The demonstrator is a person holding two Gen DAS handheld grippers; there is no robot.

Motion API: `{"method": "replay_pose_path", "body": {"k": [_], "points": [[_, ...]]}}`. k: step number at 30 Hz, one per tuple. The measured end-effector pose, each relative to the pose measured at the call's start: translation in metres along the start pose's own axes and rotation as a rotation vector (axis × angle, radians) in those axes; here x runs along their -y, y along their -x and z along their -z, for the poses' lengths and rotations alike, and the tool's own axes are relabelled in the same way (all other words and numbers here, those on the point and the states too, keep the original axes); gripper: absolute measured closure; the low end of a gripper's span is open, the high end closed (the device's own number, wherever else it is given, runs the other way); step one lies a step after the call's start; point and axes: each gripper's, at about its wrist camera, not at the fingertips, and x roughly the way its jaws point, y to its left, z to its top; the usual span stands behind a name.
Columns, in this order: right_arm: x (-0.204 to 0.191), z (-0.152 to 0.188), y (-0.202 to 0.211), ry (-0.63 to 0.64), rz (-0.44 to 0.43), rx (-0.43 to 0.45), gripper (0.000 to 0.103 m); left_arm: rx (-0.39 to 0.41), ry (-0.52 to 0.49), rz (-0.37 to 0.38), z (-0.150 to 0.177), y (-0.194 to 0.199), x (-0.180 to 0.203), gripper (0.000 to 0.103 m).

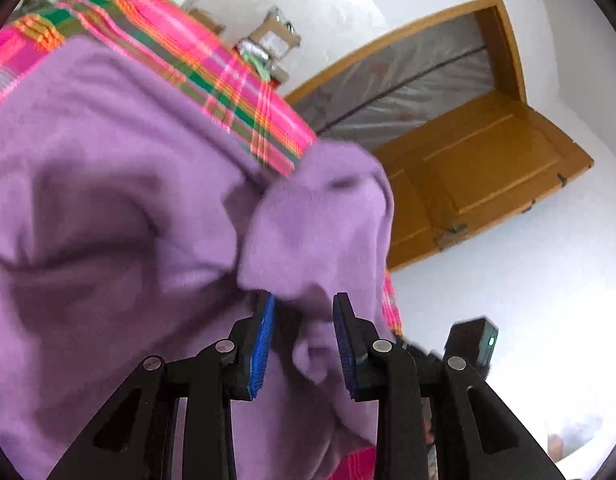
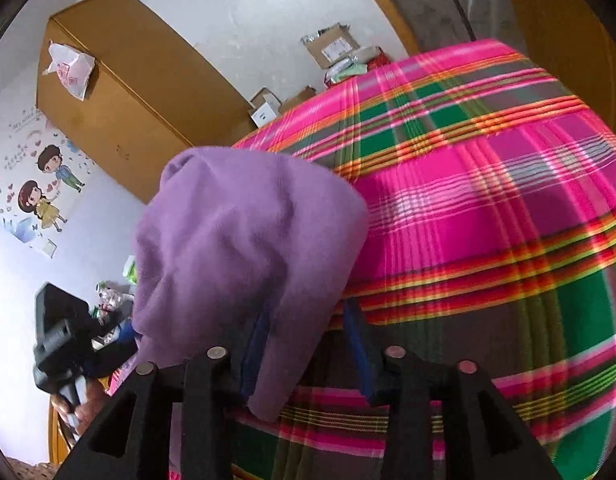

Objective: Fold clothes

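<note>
- the plaid-covered bed (image 2: 488, 208) is the largest thing, filling the 3 o'clock half of the right wrist view; its pink, green and orange cloth gives the garment a broad, soft surface to lie on.
- the purple garment (image 2: 244, 248) lies bunched at the bed's edge, toward 9 o'clock in the right wrist view, and fills the 9 o'clock side of the left wrist view. it looks like fleece: light, soft, floppy and not slippery, so it will likely sag and crumple wherever it is not supported. a hem or corner seems a better hold than the bulk.
- the left hand-held gripper (image 1: 304, 340) has a fold of the purple garment between its blue pads, jaws part-way apart; whether the pads pinch the fold, i cannot tell.
- the right hand-held gripper (image 2: 304, 344) has a hanging fold of the garment against its 9 o'clock finger; the 3 o'clock finger stands clear, so i judge it released.
- the cardboard boxes (image 2: 332, 48) sit beyond the bed near 12 o'clock, some with flaps open; their contents are too small to tell.
</note>
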Motion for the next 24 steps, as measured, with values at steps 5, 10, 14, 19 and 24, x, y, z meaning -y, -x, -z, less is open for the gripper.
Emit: {"method": "replay_pose_path", "body": {"k": [5, 10, 14, 19, 24], "points": [[-0.004, -0.005, 0.005, 0.030, 0.021, 0.030, 0.093, -0.025, 0.052, 0.036, -0.014, -0.011, 0.000, 0.072], [-0.012, -0.015, 0.024, 0.058, 0.033, 0.096, 0.094, -0.031, 0.068, 0.063, -0.019, -0.018, 0.004, 0.072], [-0.014, -0.018, 0.043, 0.061, 0.067, 0.159, 0.094, -0.062, 0.084, 0.047, -0.018, -0.027, 0.004, 0.072], [-0.011, -0.018, 0.050, 0.079, 0.181, 0.180, 0.094, -0.056, 0.040, -0.029, -0.012, -0.019, 0.004, 0.072], [-0.019, -0.012, 0.041, 0.138, 0.260, 0.167, 0.093, -0.040, 0.075, -0.048, -0.013, -0.012, -0.004, 0.072]]}}
